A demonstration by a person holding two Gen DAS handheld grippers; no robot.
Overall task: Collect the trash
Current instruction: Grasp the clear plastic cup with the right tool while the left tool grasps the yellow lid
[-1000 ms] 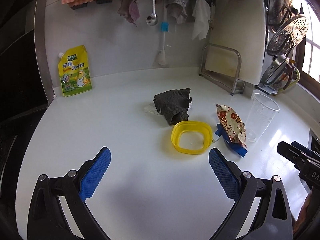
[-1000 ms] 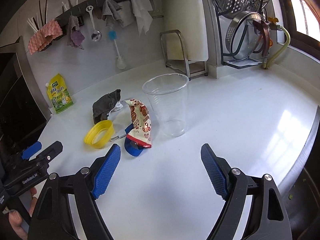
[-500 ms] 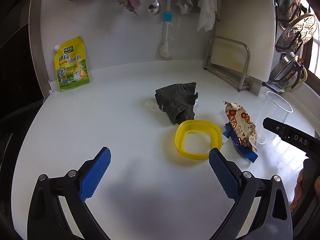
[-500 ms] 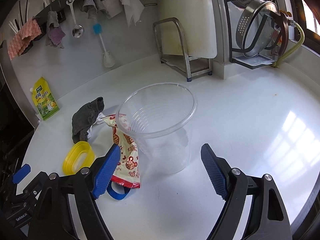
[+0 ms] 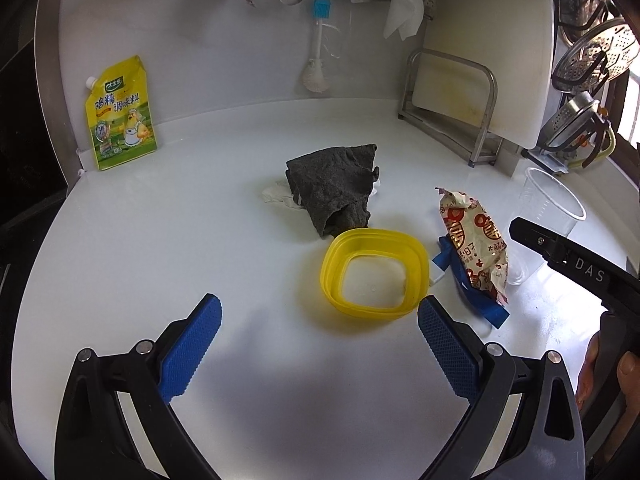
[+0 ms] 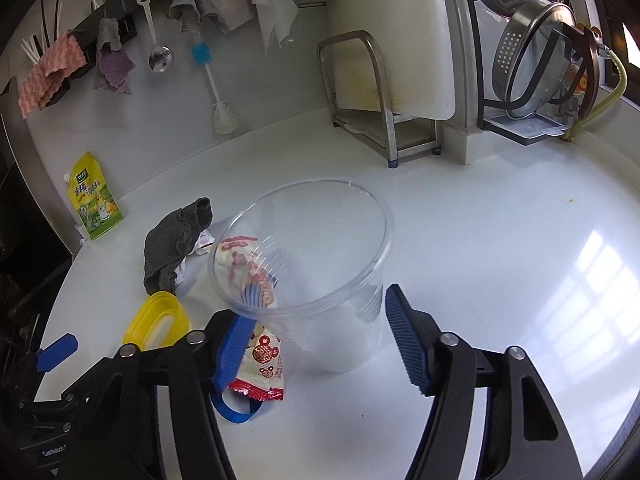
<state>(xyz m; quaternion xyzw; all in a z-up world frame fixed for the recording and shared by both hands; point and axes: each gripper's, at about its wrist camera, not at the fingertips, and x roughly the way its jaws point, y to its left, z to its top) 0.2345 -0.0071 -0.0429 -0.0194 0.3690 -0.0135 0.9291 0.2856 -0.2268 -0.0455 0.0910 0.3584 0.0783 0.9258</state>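
A clear plastic cup (image 6: 304,264) stands upright on the white counter (image 6: 500,280), between the fingers of my right gripper (image 6: 316,308). Its jaws are closing around the cup, and the cup wall looks undeformed. Left of the cup lies a printed snack wrapper (image 5: 476,240) on a blue strap (image 5: 484,304). A yellow plastic ring (image 5: 332,272) lies flat just ahead of my left gripper (image 5: 320,304), which hangs open over the counter with nothing between its fingers. Behind the ring a dark cloth (image 5: 336,192) covers some crumpled white paper (image 5: 276,196).
A yellow seasoning pouch (image 5: 120,116) leans on the back wall at the left. A cutting board in a metal rack (image 6: 384,92) and a dish rack with steel bowls (image 6: 536,64) stand at the back right. Cloths, a spoon and a brush hang above.
My right gripper has moved forward until the cup stands between its fingers, and its jaws have narrowed. My left gripper has crept closer to the yellow ring.
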